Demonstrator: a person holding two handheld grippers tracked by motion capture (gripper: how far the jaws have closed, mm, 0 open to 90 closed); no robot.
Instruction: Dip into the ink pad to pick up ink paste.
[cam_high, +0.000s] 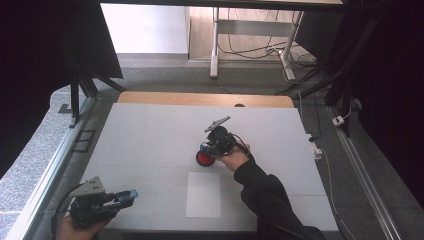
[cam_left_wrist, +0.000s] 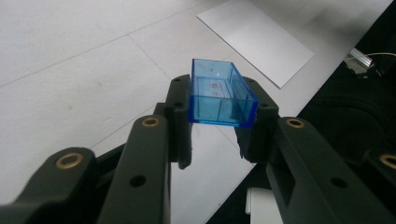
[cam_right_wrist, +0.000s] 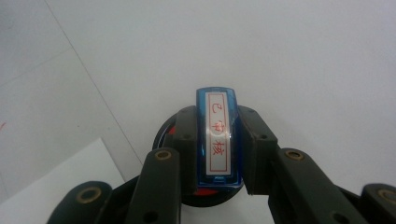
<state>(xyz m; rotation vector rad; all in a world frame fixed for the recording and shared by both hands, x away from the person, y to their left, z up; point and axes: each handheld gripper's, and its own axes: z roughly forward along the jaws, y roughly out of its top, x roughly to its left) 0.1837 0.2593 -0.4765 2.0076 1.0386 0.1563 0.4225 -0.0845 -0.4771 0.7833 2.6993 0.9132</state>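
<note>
My left gripper (cam_high: 125, 197) rests at the table's near left corner, shut on a clear blue rectangular cap (cam_high: 132, 193). In the left gripper view the cap (cam_left_wrist: 219, 105) lies open side up across my left gripper (cam_left_wrist: 220, 89). My right gripper (cam_high: 206, 147) is near the table's middle, shut on a blue stamp (cam_right_wrist: 218, 154) with a white label printed in red characters. The stamp stands between the jaws of my right gripper (cam_right_wrist: 218, 117), directly over a round black ink pad with a red face (cam_right_wrist: 205, 195). Whether stamp and ink pad (cam_high: 204, 159) touch, I cannot tell.
A white sheet of paper (cam_high: 203, 194) lies flat near the front edge, between the two hands; it shows as well in the left gripper view (cam_left_wrist: 256, 41) and the right gripper view (cam_right_wrist: 51, 186). The grey tabletop (cam_high: 150, 135) ends at a wooden strip at the back.
</note>
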